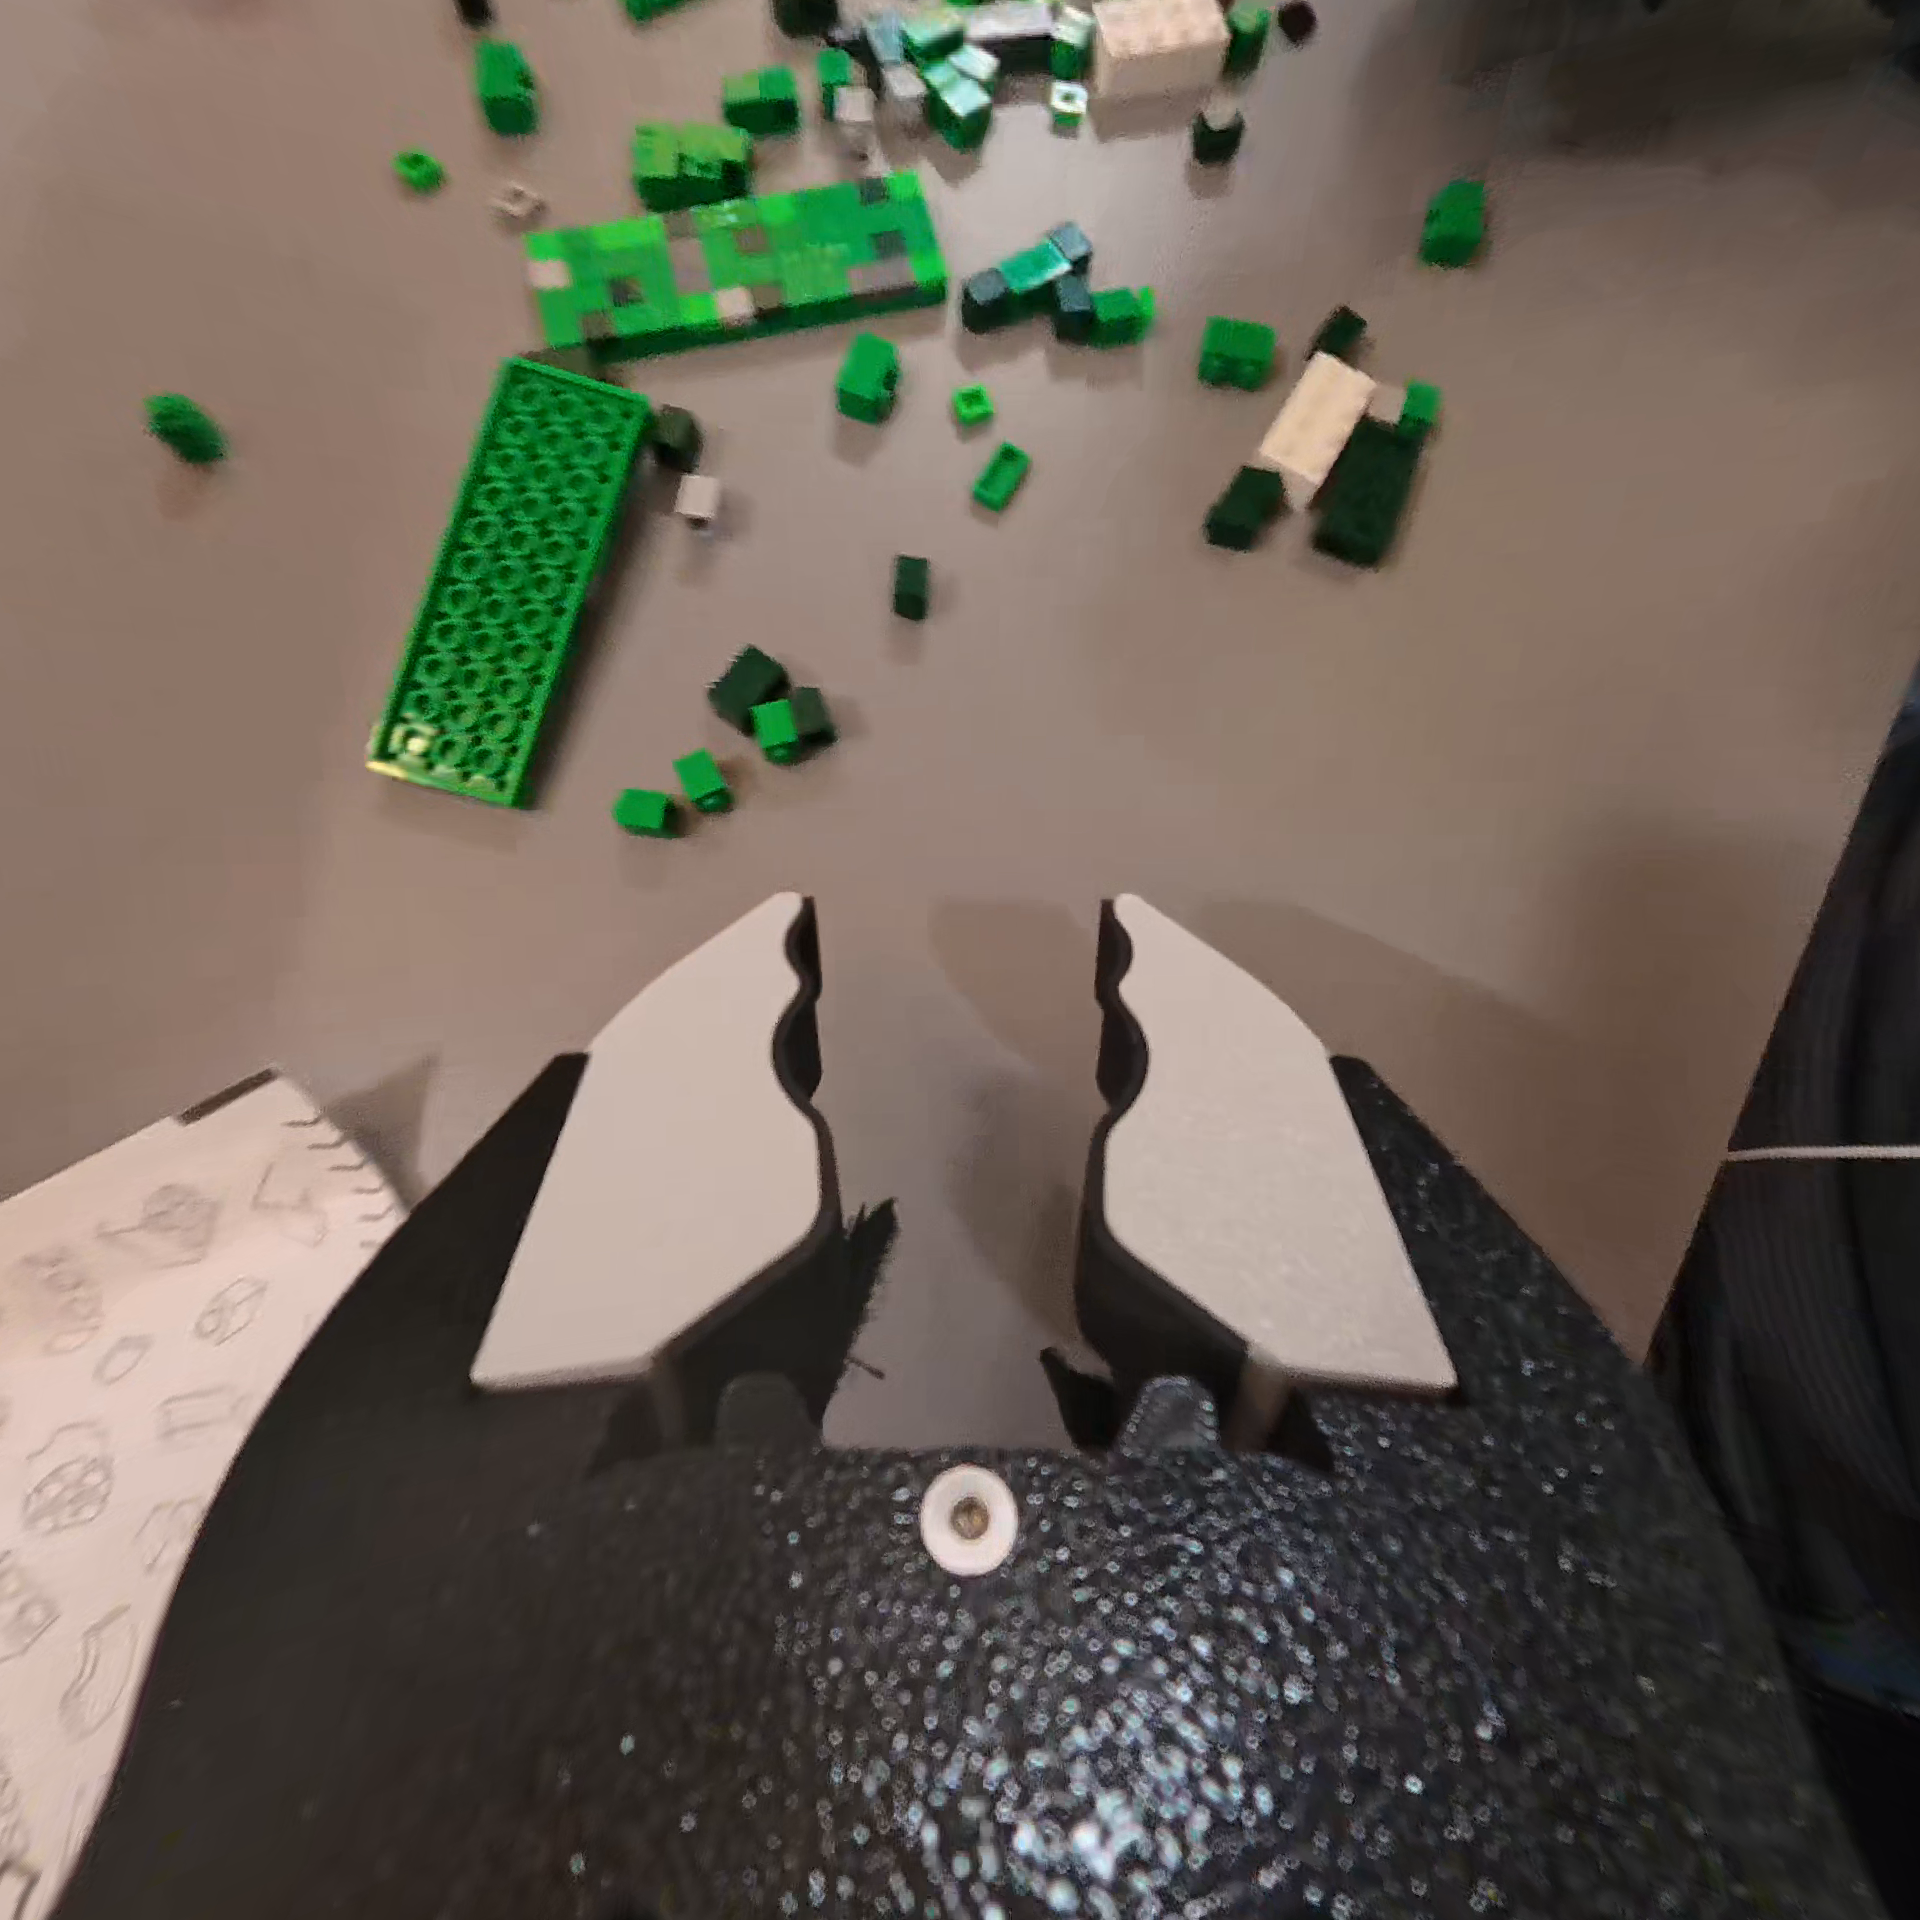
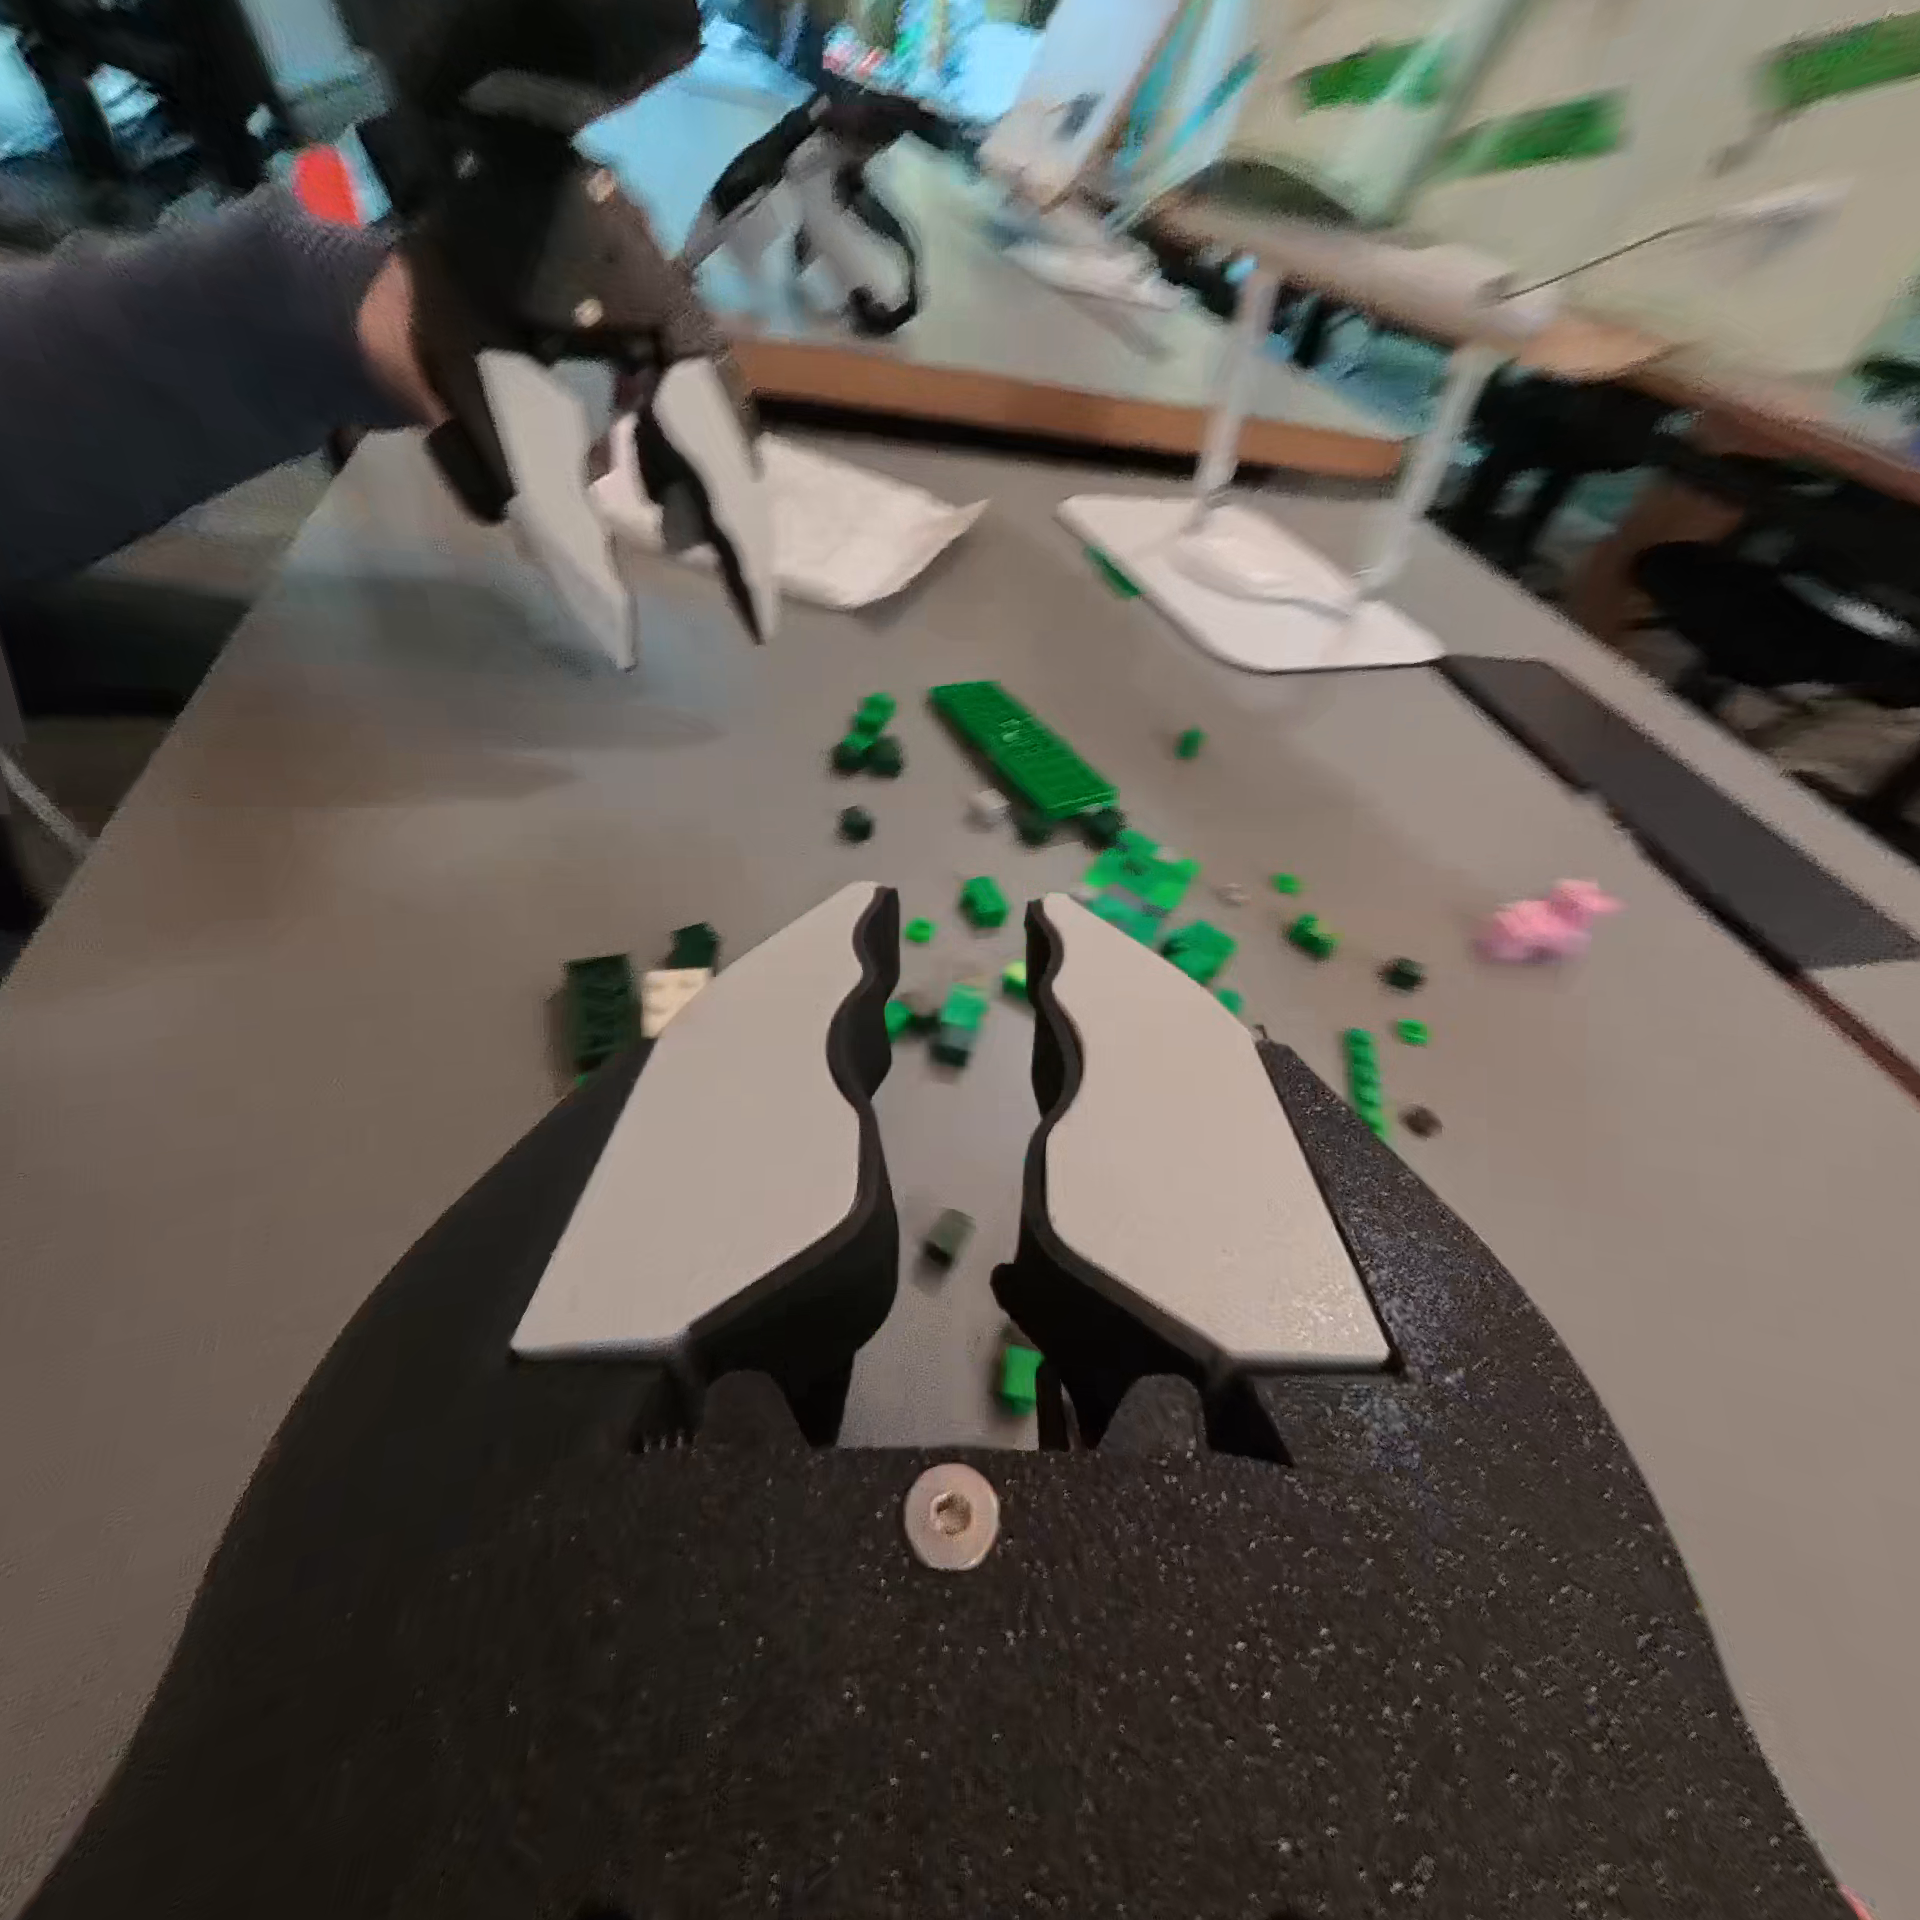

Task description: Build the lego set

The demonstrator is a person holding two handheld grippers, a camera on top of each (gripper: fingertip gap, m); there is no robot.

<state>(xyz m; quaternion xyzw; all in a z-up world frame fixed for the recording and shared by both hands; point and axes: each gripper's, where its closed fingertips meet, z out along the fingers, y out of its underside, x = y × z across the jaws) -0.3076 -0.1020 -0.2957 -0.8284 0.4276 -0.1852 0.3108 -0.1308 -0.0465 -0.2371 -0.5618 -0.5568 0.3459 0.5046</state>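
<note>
Many loose green, dark green, grey and white Lego bricks lie scattered on the grey table (image 1: 1143, 748). A long green plate (image 1: 514, 582) lies studs down at the left; it also shows in the right wrist view (image 2: 1023, 750). A patterned green assembled panel (image 1: 732, 265) lies behind it. My left gripper (image 1: 956, 914) is open and empty, held above the table in front of the bricks; it also shows in the right wrist view (image 2: 691, 639), held high at the left. My right gripper (image 2: 961, 904) is open and empty, over small green bricks (image 2: 961, 1023).
A white instruction sheet (image 1: 114, 1351) lies at the lower left. A white brick block (image 1: 1158, 47) sits at the back. A pink Lego figure (image 2: 1548, 920), a white stand base (image 2: 1257, 592), a white bag (image 2: 842, 530) and a dark mat (image 2: 1662, 800) lie on the table. About 20 cm separates my left fingertips from my right. My right tips are about 20 cm from the long green plate (image 1: 514, 582), my left tips only 11 cm. Seen from the right wrist view (image 2: 1019, 747) as well.
</note>
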